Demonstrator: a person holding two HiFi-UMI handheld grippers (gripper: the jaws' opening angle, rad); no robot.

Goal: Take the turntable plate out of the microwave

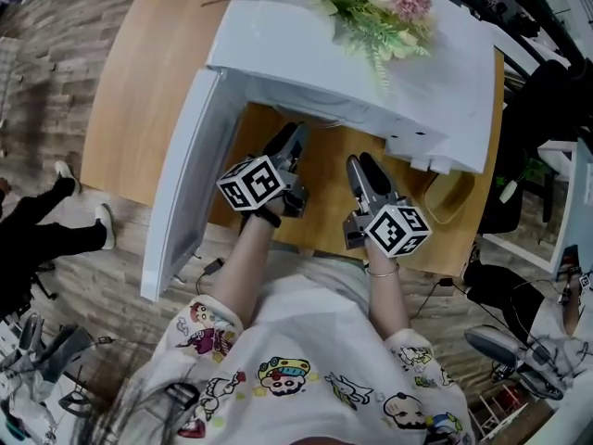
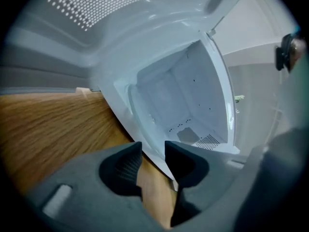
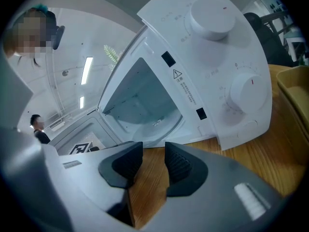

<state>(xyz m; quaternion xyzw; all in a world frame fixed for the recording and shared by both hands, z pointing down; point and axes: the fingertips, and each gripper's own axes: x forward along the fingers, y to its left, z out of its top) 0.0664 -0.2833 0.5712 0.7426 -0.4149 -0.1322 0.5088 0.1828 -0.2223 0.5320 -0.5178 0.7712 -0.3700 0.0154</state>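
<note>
Fingers (image 2: 126,167) of left gripper (image 2: 153,151) and right gripper (image 3: 153,151), slightly apart and empty, face the open cavity (image 2: 179,105) of the white boxy microwave (image 3: 212,81) straight ahead, left probably nearer; no turntable plate discernible inside.

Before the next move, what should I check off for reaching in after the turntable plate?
1. The microwave door is swung open: ok.
2. The left tool has its jaws apart with nothing between them: ok.
3. The right tool has its jaws apart with nothing between them: ok.
4. Both tools are outside the cavity and face it: ok.
5. The turntable plate is visible inside the cavity: cannot tell.
6. The flowers lie on top, away from the opening: ok.
</note>
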